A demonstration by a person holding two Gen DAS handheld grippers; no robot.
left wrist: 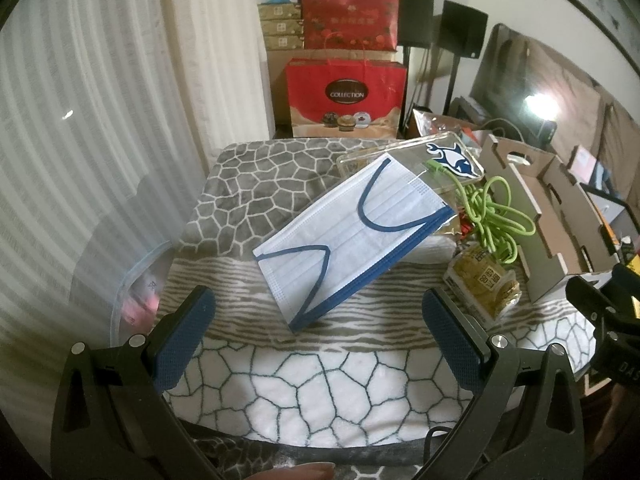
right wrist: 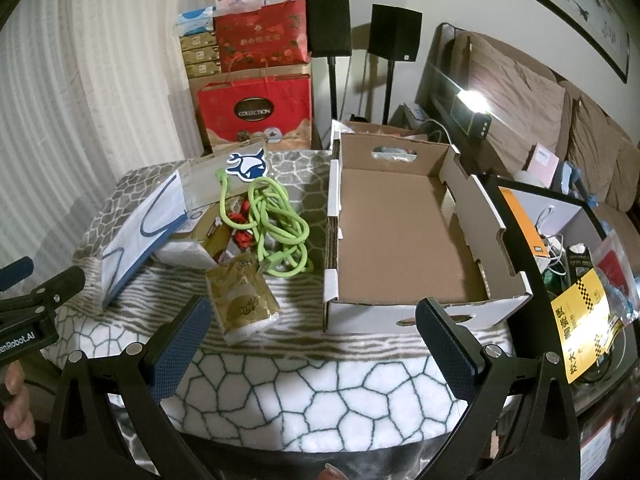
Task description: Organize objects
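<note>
Cardboard box empty; mask, cable beside; both grippers wide.

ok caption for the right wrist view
Open right claw faces an empty cardboard box beside a clutter pile.

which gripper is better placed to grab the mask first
Left. The left gripper is open and faces the mask directly, close ahead. The right gripper, also open, faces the empty box, with the mask off to its left.
</note>
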